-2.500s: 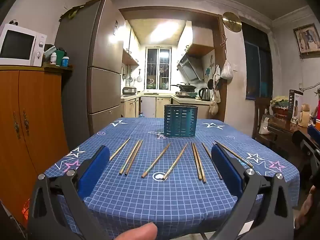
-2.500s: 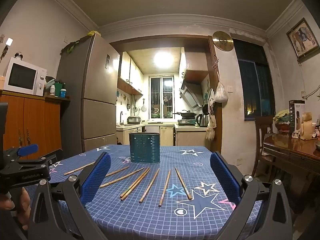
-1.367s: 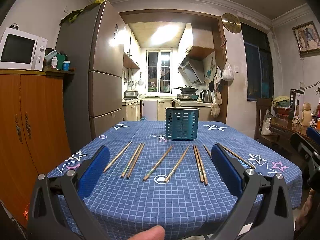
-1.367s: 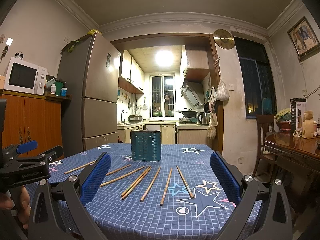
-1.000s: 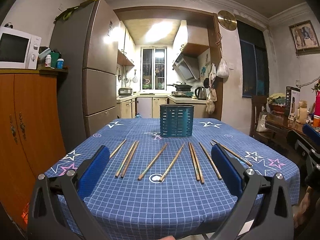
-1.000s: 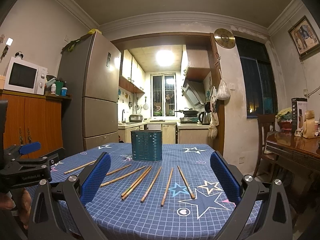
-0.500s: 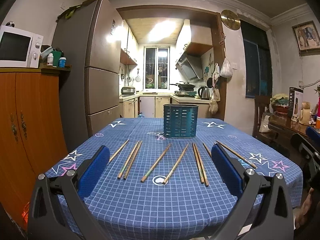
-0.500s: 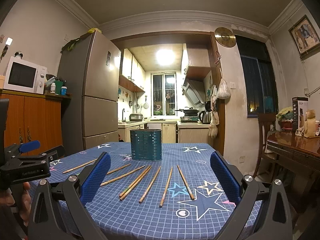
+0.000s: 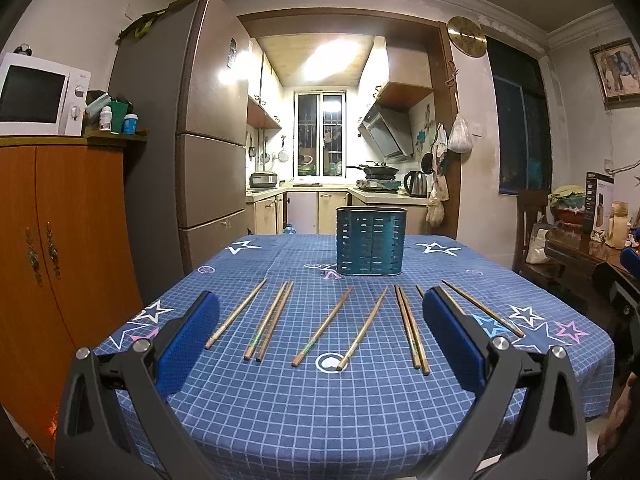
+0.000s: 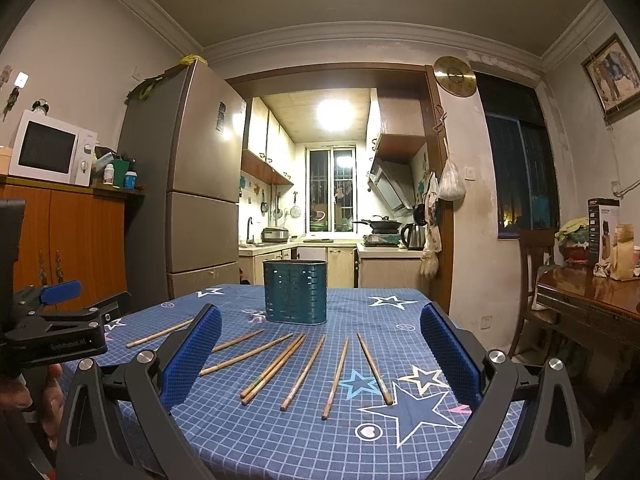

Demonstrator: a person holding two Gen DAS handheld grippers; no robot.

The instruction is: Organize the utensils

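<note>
Likely risk: thin round wooden chopsticks roll or skid on the blue checked star-print tablecloth when pinched, or tip the light slotted teal metal utensil holder at frame centre. Chopsticks lie fanned at mid-frame, just before the holder. Left gripper and right gripper both gape wide, empty, blue ribbed pads.

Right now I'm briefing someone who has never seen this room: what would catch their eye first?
Probably the wooden chopsticks fanned in a loose row across the blue star-print tablecloth. Behind them, near the table's middle, a teal slotted utensil holder stands upright and apart. In the foreground, the left tongs and right tongs are wide open, holding nothing.
</note>
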